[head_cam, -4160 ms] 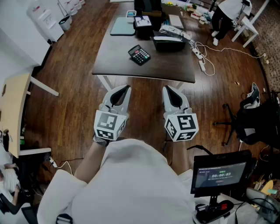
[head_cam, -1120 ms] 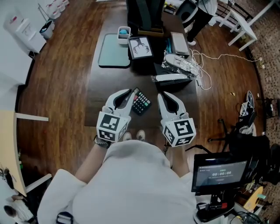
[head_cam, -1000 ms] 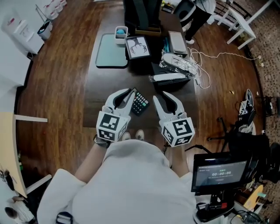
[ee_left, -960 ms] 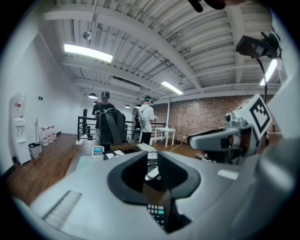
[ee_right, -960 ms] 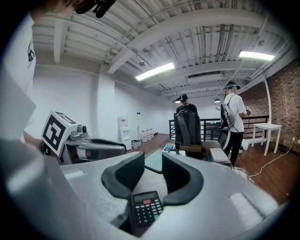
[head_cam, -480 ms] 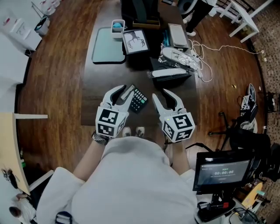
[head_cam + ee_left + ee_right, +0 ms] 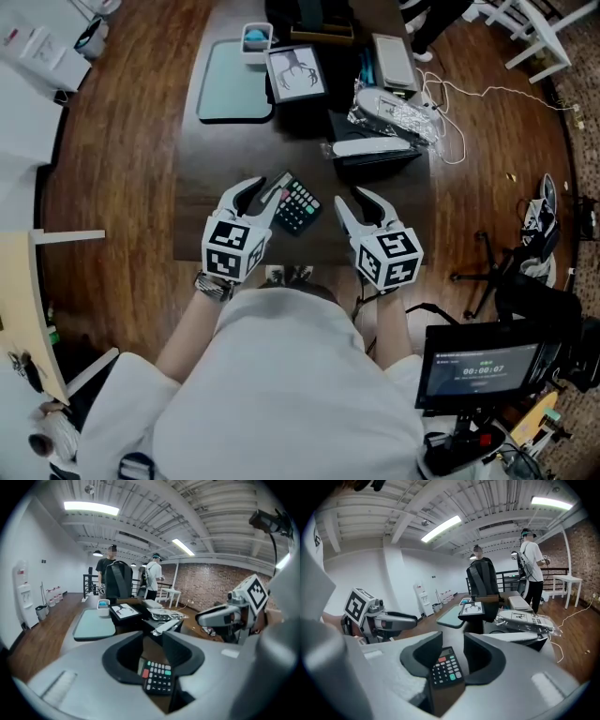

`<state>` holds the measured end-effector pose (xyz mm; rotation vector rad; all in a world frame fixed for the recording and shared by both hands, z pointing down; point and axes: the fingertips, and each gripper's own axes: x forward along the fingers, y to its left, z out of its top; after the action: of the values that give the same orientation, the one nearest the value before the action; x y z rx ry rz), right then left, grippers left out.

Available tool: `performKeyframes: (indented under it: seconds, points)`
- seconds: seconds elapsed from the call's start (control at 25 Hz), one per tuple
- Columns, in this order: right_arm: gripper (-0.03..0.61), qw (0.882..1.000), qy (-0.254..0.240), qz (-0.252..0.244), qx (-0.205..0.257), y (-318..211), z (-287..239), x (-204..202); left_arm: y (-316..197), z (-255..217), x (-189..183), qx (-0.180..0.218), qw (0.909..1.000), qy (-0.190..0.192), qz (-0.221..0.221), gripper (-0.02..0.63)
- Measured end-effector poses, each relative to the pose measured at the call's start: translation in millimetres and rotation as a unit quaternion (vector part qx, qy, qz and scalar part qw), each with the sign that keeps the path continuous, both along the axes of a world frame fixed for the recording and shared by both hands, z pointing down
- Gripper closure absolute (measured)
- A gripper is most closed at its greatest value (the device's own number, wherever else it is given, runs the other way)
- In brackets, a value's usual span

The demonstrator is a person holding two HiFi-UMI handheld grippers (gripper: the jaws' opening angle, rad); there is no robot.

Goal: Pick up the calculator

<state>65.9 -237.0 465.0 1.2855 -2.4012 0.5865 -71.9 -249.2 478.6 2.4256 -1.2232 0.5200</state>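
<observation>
A black calculator (image 7: 300,204) with a red and a green key lies flat near the front edge of the dark table (image 7: 230,155). My left gripper (image 7: 261,187) hangs just left of it, its inner finger over the calculator's left end. My right gripper (image 7: 356,199) is a little to its right, apart from it. Both have just been opening and stand open, with nothing held. The calculator (image 7: 158,678) shows through the gap of the left gripper (image 7: 153,641) in the left gripper view. In the right gripper view the calculator (image 7: 443,667) lies ahead of the right gripper (image 7: 453,641).
Farther back on the table are a teal tray (image 7: 234,89), a framed antler drawing (image 7: 295,73), a black box (image 7: 380,159) and a foil-wrapped bundle (image 7: 394,108). Cables (image 7: 469,89) trail on the floor at right. A monitor (image 7: 483,361) stands lower right. People (image 7: 112,566) stand behind the table.
Both grippers have come down toward the table on either side of the calculator, and their jaws have spread wider. The calculator has not moved.
</observation>
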Motion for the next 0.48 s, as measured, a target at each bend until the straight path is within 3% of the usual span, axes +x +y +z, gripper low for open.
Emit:
performKeyframes:
  seconds: [0.16, 0.48]
  points:
    - [0.446, 1.000, 0.019, -0.003, -0.024, 4, 23, 7, -5, 24, -6, -0.010, 0.9999, 0.001, -0.005, 0.474]
    - [0.446, 0.990, -0.004, -0.046, -0.135, 18, 88, -3, -4, 86, -16, -0.126, 0.9911, 0.043, -0.003, 0.474]
